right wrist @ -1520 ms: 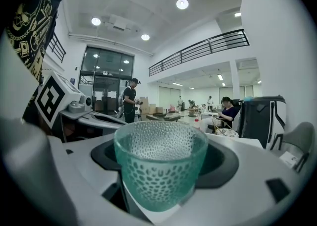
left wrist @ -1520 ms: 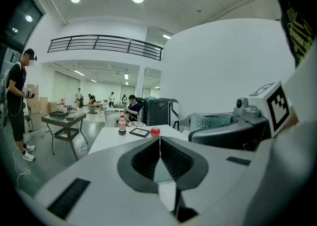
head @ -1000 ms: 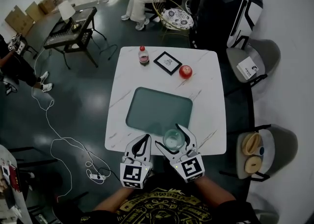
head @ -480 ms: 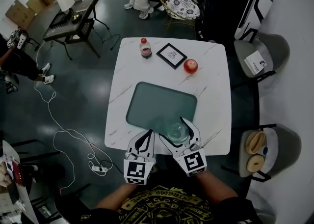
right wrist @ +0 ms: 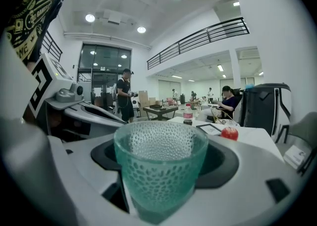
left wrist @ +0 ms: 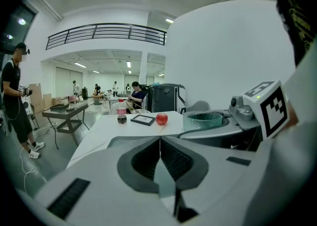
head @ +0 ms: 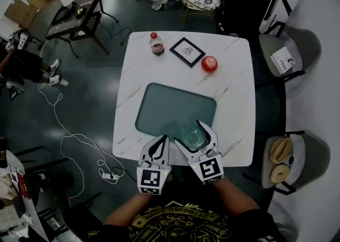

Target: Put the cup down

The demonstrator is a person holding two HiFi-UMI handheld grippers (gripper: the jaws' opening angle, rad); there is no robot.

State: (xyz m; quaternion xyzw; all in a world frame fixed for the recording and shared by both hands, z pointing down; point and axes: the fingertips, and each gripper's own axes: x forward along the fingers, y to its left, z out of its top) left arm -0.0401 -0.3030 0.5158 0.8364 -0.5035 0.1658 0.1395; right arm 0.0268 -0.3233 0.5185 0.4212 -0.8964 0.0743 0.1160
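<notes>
Dark grey floor surrounds a white marbled square tabletop (head: 234,87), seen from above in the head view. On it lies one dull green rectangular tray (head: 175,109). Past the tray, along the far edge, stand one bottle (head: 155,44) with a red cap, one black picture frame (head: 187,51) lying flat, and one red apple (head: 209,64). There is one cup (head: 195,139), of pale green glass. It sits between the jaws of the right gripper (head: 192,136), over the near edge of the tray. Its mouth faces up, so its long axis is vertical. Whether its base touches the tray I cannot tell. The left gripper (head: 162,141) is just beside it on the left, over the near edge of the tabletop, and the two grippers point away from the person.

The left gripper view shows its two jaws pressed together along one line, with nothing between them. To the right the cup's dotted rim (left wrist: 203,119) rises above the right gripper's body. Farther off, the bottle, the frame and the apple stand in a row on the tabletop.

The right gripper view shows the cup (right wrist: 159,165) upright and close, with a bumpy wall. The jaws stand wide and the dark pads press on both of its sides.
</notes>
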